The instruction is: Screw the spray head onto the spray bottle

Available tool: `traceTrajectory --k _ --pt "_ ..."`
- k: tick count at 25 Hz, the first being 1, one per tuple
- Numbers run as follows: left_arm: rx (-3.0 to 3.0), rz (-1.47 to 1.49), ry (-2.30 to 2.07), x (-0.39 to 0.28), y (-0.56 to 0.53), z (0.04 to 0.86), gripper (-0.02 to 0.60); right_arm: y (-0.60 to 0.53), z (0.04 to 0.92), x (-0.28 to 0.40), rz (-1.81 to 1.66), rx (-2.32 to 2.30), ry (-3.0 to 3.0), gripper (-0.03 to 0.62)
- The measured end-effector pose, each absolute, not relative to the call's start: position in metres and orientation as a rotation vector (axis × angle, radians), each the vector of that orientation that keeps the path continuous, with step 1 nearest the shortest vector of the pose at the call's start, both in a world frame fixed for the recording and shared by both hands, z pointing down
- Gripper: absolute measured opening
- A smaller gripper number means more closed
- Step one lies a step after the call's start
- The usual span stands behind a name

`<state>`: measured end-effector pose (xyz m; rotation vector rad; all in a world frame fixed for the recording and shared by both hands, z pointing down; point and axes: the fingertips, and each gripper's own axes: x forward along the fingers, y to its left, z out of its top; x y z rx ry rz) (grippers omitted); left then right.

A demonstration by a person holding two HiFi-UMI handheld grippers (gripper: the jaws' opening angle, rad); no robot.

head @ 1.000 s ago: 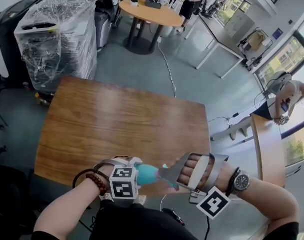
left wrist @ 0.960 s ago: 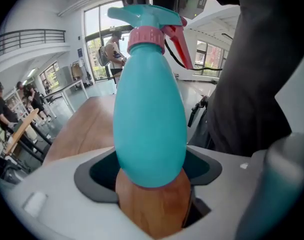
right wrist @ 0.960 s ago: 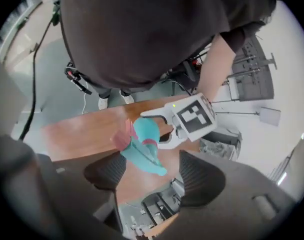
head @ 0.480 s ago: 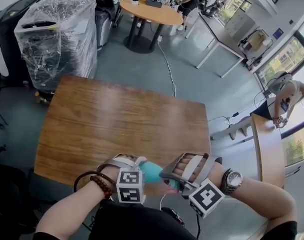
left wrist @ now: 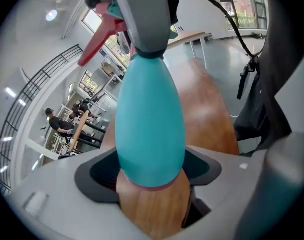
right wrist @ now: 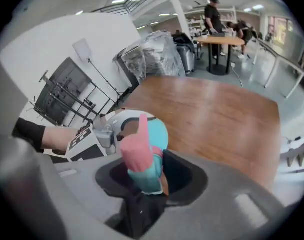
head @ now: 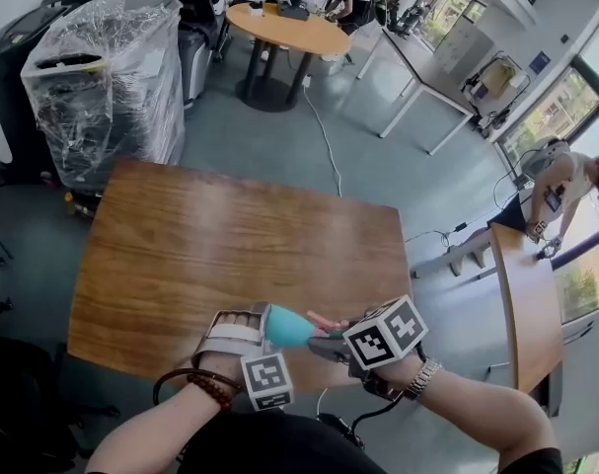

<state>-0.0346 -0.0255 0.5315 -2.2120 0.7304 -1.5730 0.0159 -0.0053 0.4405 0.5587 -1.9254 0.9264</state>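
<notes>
A teal spray bottle [head: 289, 328] lies sideways in the air over the near edge of the wooden table [head: 230, 235]. My left gripper [head: 266, 322] is shut on its wide base; in the left gripper view the bottle [left wrist: 150, 129] fills the space between the jaws. The spray head [right wrist: 141, 164], teal with a pink trigger [right wrist: 137, 143], sits at the bottle's neck. My right gripper [right wrist: 149, 178] is shut on it, and in the head view that gripper [head: 331, 346] meets the bottle from the right. The pink trigger [left wrist: 99, 39] also shows in the left gripper view.
A plastic-wrapped machine [head: 102, 77] stands beyond the table's far left corner. Farther back are a round table [head: 284, 28] with people and a white table [head: 427, 67]. A second wooden table [head: 526, 304] and a person [head: 565, 186] are at the right.
My right gripper has rolled over about the bottle's neck, so its marker cube now faces up instead of hanging below. Both hands have shifted slightly toward the table.
</notes>
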Motion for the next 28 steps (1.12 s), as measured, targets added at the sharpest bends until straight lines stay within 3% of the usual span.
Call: traceTrajectory --k 4,5,8,23,28 --pt "-2.298 -1.524 0.736 -0.027 -0.025 0.534 0.411 -0.007 0.437 0.013 0.847 0.525 -1.980 0.151" --pt "-2.338 -1.504 0.747 -0.026 -0.025 0.535 0.411 -0.009 0.433 0.010 0.798 0.511 -2.007 0.267" --pt "-2.513 -1.422 0.800 -0.023 -0.029 0.541 0.413 -0.020 0.411 0.005 0.687 0.514 -2.103 0.298" --pt "-2.988 -1.016 1.144 -0.017 -0.121 0.576 0.419 -0.066 0.356 0.081 0.413 1.011 -2.384 0.294" --pt "-2.981 -0.974 1.205 -0.016 -0.140 0.589 0.420 -0.064 0.361 0.087 0.339 1.063 -2.400 0.239"
